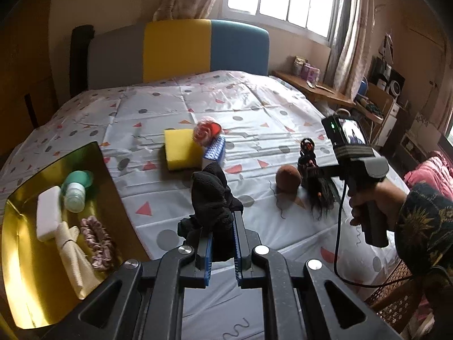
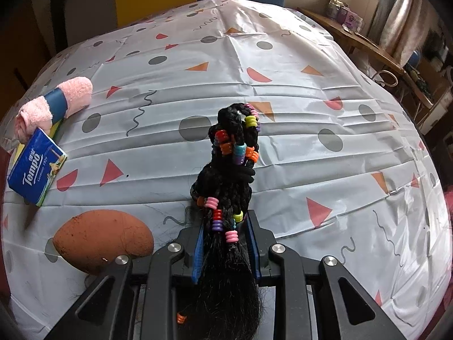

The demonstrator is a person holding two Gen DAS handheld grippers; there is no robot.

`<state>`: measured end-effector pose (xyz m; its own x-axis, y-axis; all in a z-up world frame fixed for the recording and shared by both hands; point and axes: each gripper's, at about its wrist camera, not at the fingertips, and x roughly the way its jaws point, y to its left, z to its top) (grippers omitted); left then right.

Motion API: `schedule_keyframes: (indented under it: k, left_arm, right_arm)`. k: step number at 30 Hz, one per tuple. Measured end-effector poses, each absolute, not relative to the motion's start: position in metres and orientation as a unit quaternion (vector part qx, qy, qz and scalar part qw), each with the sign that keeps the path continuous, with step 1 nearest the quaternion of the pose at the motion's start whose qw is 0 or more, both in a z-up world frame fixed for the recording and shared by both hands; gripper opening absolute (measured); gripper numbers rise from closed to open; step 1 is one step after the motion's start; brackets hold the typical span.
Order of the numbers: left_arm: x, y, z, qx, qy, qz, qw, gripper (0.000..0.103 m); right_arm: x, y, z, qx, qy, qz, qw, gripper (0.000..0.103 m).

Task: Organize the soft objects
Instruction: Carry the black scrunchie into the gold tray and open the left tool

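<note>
In the left wrist view my left gripper (image 1: 219, 222) is shut on a black fuzzy cloth (image 1: 211, 195), held above the patterned bed sheet (image 1: 175, 102). To the left lies a gold tray (image 1: 25, 291) with a white sponge (image 1: 48, 212), a pink scrunchie (image 1: 97, 243), a cream cloth (image 1: 72, 257) and green bottles (image 1: 75, 195). A hand holds my right gripper (image 1: 310, 174) at the right. In the right wrist view that gripper (image 2: 225, 223) is shut on a black hair braid with coloured beads (image 2: 235, 147), just over the sheet.
On the bed sit a yellow sponge (image 1: 182, 148), a pink rolled towel (image 2: 53, 104), a blue Tempo tissue pack (image 2: 36, 167) and a brown egg-shaped sponge (image 2: 103, 239). A headboard (image 1: 175, 51) stands behind. A wooden shelf (image 1: 314, 87) and cluttered furniture line the right side.
</note>
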<state>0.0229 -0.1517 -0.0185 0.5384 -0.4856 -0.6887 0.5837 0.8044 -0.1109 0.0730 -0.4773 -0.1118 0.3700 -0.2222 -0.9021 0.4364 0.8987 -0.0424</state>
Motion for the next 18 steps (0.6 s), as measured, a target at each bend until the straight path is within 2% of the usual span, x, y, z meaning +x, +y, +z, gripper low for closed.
schedule_keyframes:
  k: [10,18]
  left_arm:
    - [0.04,-0.105,-0.003,0.025,0.37,-0.257,0.892,0.011]
    - [0.074,-0.011,0.004,-0.054,0.383,-0.168,0.907,0.011]
  right_arm:
    - [0.073,-0.476,-0.11,0.089,0.525,-0.2,0.823,0.026]
    - [0.074,-0.475,-0.11,0.08,0.526,-0.2,0.823,0.026]
